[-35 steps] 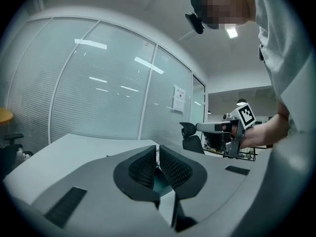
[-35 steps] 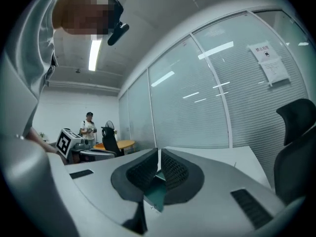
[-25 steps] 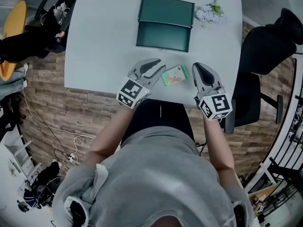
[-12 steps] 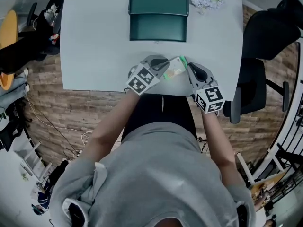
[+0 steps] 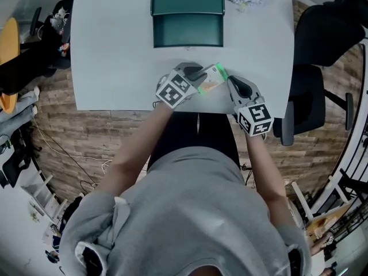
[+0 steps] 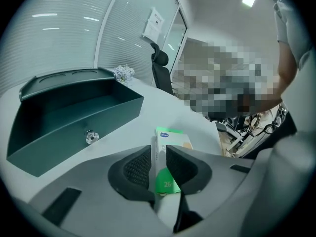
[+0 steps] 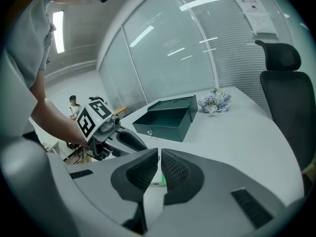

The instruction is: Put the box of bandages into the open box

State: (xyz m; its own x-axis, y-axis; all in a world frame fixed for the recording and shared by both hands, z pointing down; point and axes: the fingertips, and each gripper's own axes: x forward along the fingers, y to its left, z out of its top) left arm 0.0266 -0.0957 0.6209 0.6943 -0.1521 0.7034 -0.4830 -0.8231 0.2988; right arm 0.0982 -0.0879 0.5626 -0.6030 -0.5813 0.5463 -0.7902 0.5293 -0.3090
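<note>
Standing edgewise, the green-and-white box of bandages (image 6: 174, 141) fills the left tool (image 6: 159, 153).

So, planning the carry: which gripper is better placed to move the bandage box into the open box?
Left. The left gripper grips the bandage box, with the open green box ahead; the right gripper is shut and empty.

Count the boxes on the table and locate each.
2. The open green box lies at the table's far side; the box of bandages is near the front edge, clamped in the left gripper's jaws.
</note>
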